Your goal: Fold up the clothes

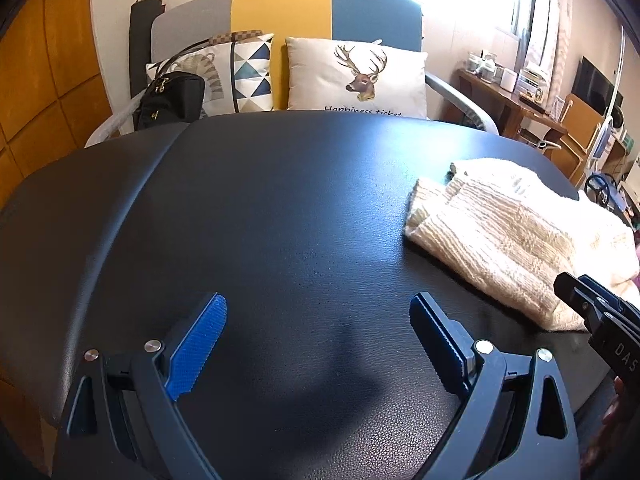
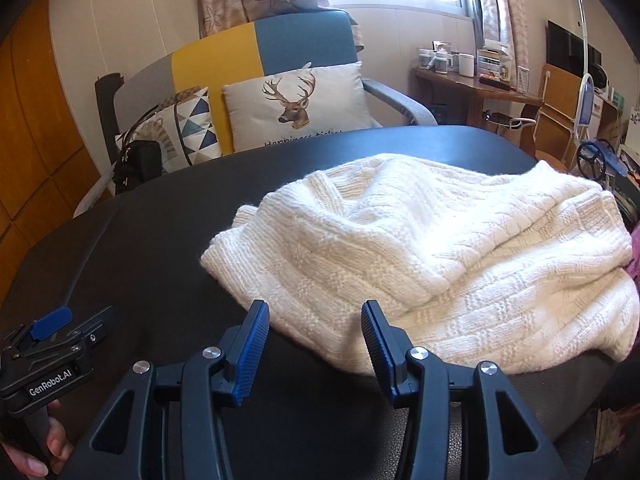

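Left wrist view: left gripper is held over the black table, jaws set wide apart with nothing between them; bare leather-textured surface is seen ahead and to both sides of the blue pads. A seam in the tabletop runs toward the far left edge. The cream knit sweater is recorded at the right, lying crumpled on the table near its right edge, well apart from this gripper. The right gripper is caught at the frame's right border, just beside the sweater's near hem. Beyond the far table edge, a sofa with a deer cushion is noted. Right wrist view: right gripper is held with jaws apart, empty, its fingertips level with the sweater's near edge; contact cannot be determined. The garment covers the right half of the table, reaching to or over the right edge. Open black surface is left to the sweater's left, where the left gripper is seen low in the corner. A wooden side desk stands beyond the far right.
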Action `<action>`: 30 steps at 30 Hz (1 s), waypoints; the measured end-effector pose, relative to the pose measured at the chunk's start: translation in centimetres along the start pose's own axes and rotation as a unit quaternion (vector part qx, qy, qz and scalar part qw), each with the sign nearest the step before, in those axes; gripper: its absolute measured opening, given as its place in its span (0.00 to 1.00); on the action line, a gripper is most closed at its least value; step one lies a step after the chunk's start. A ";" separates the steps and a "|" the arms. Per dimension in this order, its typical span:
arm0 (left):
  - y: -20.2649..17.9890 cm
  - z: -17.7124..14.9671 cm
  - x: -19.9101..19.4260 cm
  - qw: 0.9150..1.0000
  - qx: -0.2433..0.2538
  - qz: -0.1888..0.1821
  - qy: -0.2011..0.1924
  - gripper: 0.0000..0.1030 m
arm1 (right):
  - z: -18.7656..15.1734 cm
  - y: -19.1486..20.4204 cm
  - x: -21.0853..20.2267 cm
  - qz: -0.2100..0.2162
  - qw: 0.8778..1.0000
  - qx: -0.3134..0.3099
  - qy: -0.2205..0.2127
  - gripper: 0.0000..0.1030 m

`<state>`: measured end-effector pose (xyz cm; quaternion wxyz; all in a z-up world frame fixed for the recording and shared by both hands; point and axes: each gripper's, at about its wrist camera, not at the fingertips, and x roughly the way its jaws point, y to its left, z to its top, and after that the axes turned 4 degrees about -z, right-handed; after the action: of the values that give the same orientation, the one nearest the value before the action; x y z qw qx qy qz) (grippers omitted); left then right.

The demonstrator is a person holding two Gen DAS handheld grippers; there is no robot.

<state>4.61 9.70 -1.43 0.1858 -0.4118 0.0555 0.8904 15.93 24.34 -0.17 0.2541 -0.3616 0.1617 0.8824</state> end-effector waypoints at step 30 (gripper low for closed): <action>-2.7 0.0 0.9 0.999 0.033 -0.029 0.010 0.93 | -0.1 -2.1 0.6 -0.032 0.999 0.033 0.007 0.47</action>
<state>5.13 12.43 -1.93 0.2241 -0.4158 0.0745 0.8782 16.80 26.18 -0.84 0.2926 -0.3645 0.1809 0.8654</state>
